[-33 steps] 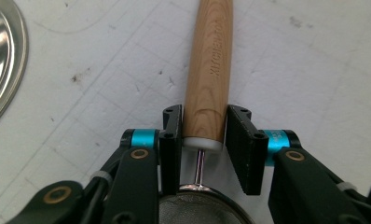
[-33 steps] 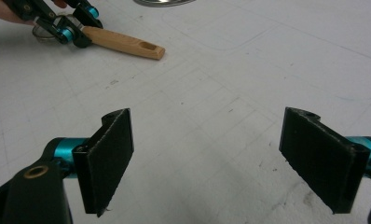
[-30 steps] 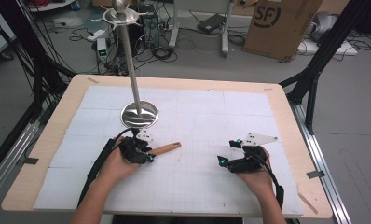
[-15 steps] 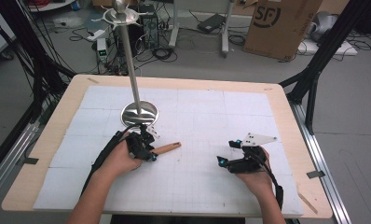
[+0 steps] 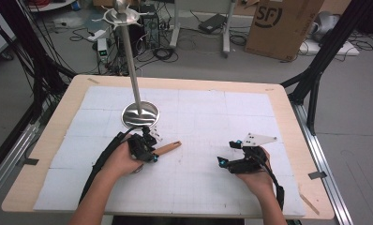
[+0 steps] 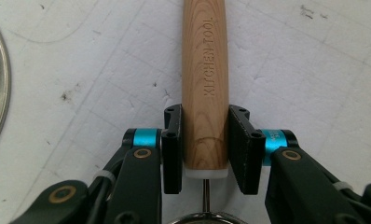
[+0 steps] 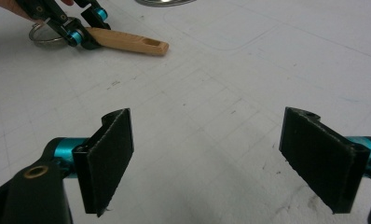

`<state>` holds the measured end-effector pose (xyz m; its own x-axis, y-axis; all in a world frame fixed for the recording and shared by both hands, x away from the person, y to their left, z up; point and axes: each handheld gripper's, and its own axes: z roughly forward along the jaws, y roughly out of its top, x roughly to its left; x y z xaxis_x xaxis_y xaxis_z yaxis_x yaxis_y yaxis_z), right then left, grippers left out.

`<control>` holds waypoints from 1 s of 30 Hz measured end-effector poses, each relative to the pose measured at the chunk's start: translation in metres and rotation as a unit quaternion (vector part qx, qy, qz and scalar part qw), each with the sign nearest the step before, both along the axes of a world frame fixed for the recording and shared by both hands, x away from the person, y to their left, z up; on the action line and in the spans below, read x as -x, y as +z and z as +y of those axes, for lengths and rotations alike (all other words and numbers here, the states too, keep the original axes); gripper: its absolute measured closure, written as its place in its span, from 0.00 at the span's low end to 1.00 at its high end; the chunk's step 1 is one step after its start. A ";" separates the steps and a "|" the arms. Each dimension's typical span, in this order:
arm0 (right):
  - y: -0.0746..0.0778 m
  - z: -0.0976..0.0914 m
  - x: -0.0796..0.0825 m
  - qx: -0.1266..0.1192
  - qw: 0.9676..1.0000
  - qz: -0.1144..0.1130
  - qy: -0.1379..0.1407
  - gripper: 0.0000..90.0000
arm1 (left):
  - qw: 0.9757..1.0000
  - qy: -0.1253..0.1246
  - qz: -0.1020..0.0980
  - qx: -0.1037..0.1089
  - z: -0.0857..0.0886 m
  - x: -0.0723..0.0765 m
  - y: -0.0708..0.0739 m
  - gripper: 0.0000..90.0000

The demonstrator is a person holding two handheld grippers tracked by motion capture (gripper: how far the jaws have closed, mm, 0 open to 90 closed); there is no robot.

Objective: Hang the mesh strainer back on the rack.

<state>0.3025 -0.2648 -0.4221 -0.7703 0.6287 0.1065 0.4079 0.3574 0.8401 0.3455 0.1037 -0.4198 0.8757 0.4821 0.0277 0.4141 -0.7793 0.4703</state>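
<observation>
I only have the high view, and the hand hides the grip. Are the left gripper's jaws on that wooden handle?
Observer: Yes. In the left gripper view, the left gripper has a pad against each side of the wooden handle. Its jaws have just been closing.
Operator: Which end is it holding?
Observer: The end with the white collar, where a metal stem leads off.
Operator: And the right gripper?
Observer: The right gripper stands wide open over the white mat, with nothing between its jaws.
</observation>
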 end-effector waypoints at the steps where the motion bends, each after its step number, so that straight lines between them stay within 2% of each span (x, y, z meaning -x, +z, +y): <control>1: 0.000 -0.001 0.000 -0.002 1.000 -0.001 0.000 0.19 | 1.000 -0.002 -0.001 0.001 0.001 0.000 0.000 0.76; 6: 0.001 -0.002 0.000 -0.004 1.000 -0.003 -0.001 0.19 | 1.000 -0.011 -0.014 0.014 0.003 0.005 0.004 0.76; 9: 0.001 -0.002 0.001 -0.004 1.000 -0.002 -0.001 0.19 | 0.999 -0.007 -0.023 0.036 0.007 0.007 0.011 0.76; 13: 0.001 -0.001 0.000 -0.004 1.000 -0.002 0.000 0.19 | 0.997 0.001 -0.036 0.069 0.015 0.010 0.022 0.76; 19: 0.001 -0.002 0.000 -0.005 1.000 -0.005 0.000 0.19 | 0.991 0.006 -0.047 0.125 0.027 0.013 0.036 0.76; 24: 0.000 0.000 0.001 -0.001 1.000 -0.001 0.000 0.19 | 0.988 0.007 -0.052 0.145 0.033 0.016 0.042 0.76; 27: 0.000 0.000 0.000 -0.003 1.000 -0.001 0.000 0.19 | 0.984 0.008 -0.055 0.167 0.039 0.017 0.047 0.76; 30: 0.001 -0.001 0.000 -0.004 1.000 -0.002 0.000 0.19 | 0.979 0.007 -0.059 0.193 0.045 0.018 0.056 0.76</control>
